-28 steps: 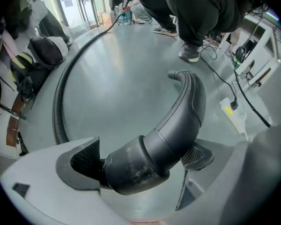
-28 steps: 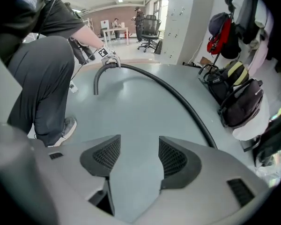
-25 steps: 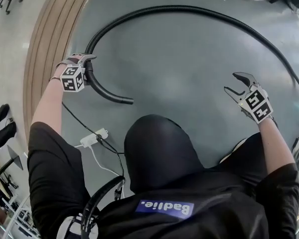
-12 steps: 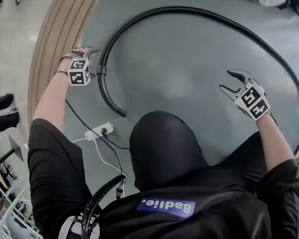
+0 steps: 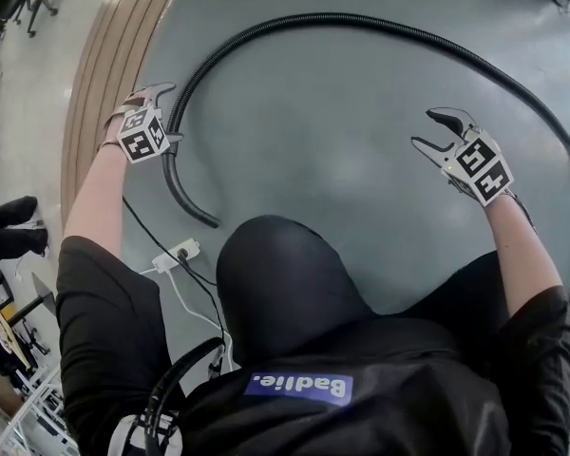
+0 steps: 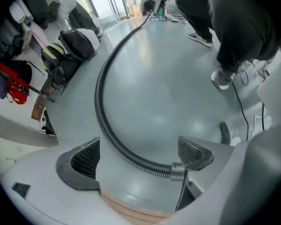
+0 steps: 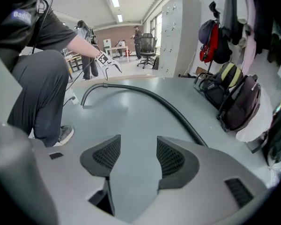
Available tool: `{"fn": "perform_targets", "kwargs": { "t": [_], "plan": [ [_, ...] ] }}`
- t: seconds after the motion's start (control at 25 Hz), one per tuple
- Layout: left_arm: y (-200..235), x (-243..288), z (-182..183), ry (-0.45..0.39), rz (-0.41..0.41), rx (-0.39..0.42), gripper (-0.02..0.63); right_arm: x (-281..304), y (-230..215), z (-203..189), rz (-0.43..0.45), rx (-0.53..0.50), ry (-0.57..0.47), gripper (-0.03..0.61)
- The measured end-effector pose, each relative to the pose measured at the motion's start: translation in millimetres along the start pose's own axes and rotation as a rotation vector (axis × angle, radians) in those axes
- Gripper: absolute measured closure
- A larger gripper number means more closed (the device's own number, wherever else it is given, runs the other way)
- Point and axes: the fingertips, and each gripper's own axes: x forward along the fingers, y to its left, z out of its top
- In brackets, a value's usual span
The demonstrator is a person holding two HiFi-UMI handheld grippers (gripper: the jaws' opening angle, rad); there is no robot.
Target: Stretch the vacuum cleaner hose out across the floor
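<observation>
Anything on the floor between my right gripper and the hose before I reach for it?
Nothing visible. Only bare floor lies between the open right gripper and the hose curving ahead of it. The bags stand on the hose's far side, out of the way.

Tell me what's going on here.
A person with a gripper in each hand is working on a black vacuum hose that lies in a wide curve on the grey floor. The left gripper hangs over the hose near its loose end, with its jaws apart and not clamping it. The right gripper is open and empty above the floor inside the curve. The hose is not yet stretched out straight.
</observation>
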Motion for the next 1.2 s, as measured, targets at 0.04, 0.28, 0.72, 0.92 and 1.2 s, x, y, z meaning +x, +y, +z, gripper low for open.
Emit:
{"fn": "perform_targets", "kwargs": {
  "t": [0.04, 0.28, 0.72, 0.92, 1.2],
  "plan": [
    [3.9, -4.0, 24.4, -0.022, 0.017, -0.026, 0.101, -5.1, -8.3, -9.3, -0.003, 0.003, -0.017, 0.339],
    [-4.2, -12.5, 215.3, -0.178, 0.067, -0.105, 0.101, -42.8, -60.2, -83.7, 0.022, -0.013, -0.078, 0.339],
    [7.8, -60.1, 440.3, -0.344, 0.0, 0.113, 0.101, -102.8, -134.5, -105.2, -0.011, 0.004, -0.156, 0.339],
    [61.6, -153.1, 472.2, -0.387, 0.058, 0.132, 0.103, -180.2, -166.0, -81.9, -0.033, 0.012, -0.149, 0.339],
    [87.7, -375.4, 537.1, -0.644, 0.19, -0.148, 0.104, -379.7, -190.2, -28.0, -0.105, 0.111, -0.217, 0.339]
  ]
}}
